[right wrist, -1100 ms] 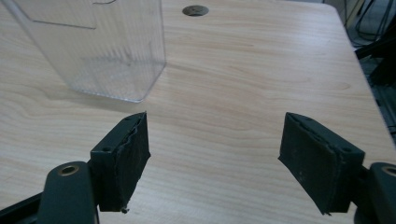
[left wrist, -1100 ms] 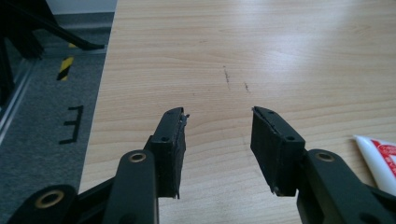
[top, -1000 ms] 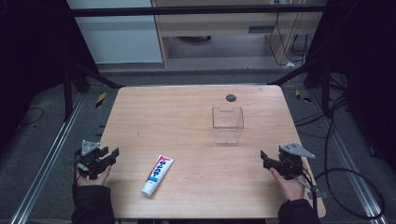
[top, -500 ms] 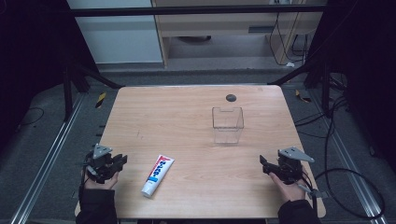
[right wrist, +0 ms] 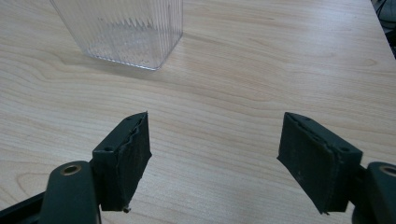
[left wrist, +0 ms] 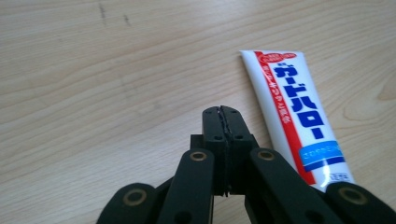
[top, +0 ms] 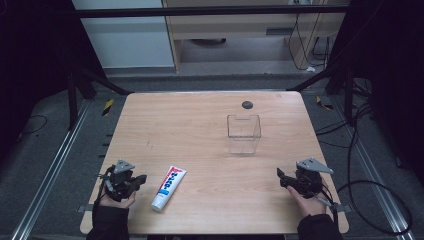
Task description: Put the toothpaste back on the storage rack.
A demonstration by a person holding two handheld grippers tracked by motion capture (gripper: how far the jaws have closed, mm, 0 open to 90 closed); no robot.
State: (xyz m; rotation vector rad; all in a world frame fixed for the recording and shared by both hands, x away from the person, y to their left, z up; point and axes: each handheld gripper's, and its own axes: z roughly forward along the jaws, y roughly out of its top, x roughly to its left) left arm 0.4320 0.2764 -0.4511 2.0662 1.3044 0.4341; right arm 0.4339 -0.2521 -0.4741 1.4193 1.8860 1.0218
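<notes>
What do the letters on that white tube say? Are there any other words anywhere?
"ガードハロー": big blue letters along the white toothpaste tube with the red stripe, lying on the wooden table.
Small white print in the tube's red stripe and light blue box: too small to read.
Clear ribbed plastic box: no writing.

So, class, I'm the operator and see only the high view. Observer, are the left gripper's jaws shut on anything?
Observer: No. The left gripper has just been closing and its pads now meet with nothing between them.
Operator: Where's the tube?
Observer: In the left gripper view the tube lies flat beside the shut tips, apart from them.
Operator: And the right gripper?
Observer: The right gripper is wide open and empty, with the clear box ahead of it.
</notes>
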